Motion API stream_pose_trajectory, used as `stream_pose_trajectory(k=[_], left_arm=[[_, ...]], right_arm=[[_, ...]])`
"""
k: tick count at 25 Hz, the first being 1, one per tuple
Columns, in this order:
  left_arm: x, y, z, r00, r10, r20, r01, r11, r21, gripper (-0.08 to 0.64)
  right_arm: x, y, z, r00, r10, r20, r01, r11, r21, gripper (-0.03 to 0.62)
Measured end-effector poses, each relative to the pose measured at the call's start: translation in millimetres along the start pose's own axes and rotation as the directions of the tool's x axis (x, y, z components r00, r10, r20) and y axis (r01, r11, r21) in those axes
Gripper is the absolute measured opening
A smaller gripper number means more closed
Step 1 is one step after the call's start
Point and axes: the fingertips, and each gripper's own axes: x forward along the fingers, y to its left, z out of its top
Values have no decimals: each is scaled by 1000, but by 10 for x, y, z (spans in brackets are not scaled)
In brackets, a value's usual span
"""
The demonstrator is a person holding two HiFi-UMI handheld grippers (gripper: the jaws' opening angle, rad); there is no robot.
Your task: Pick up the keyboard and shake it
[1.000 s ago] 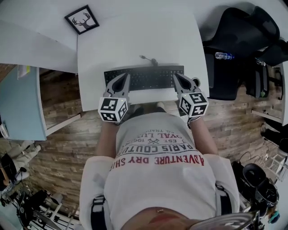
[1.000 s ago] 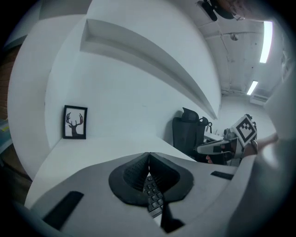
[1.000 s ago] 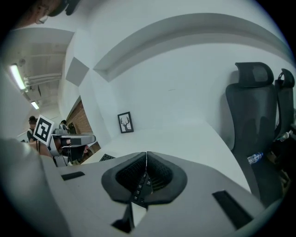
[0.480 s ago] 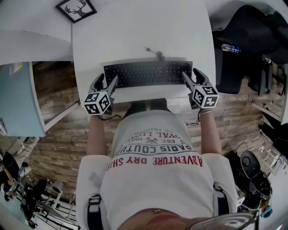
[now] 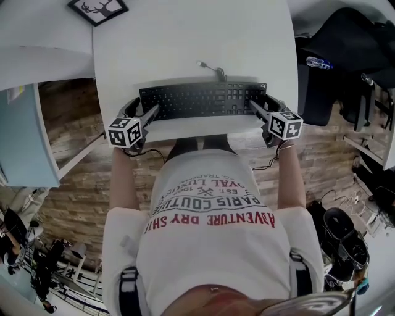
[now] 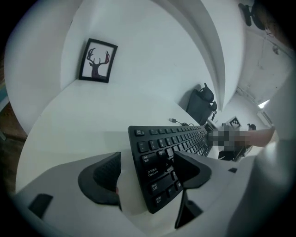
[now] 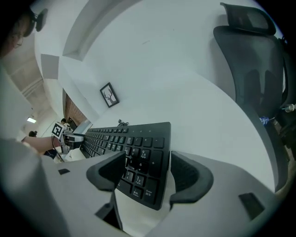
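White table (image 5: 185,43) is seen under the keyboard (image 5: 197,100), which is laid flat on it, close to the edge nearest the person. Black office chair (image 5: 336,49) is parked off the keyboard's right end, past the table. Left gripper (image 5: 142,109) is set at the keyboard's left end and right gripper (image 5: 264,103) at its right end, both tilted down. The jaws of both have just been opening and are spread wide. One end of the keyboard is taken in between each pair, with no pad clamped on it. The inner jaw is seen over the keys, the outer jaw off the end edge, with bare table showing in the gap. Framed deer picture (image 5: 97,8) is stood well beyond the keyboard's far left corner. Cable (image 5: 212,68) is run out from the keyboard's back edge.
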Motion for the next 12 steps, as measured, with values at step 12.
stream_pose_trajectory(k=[12], left_arm=[[43,-115,-2,1000,-9,21,8,1000,23,347]], right_arm=[[44,36,-21,1000,-6,-20,6,1000,-4,293]])
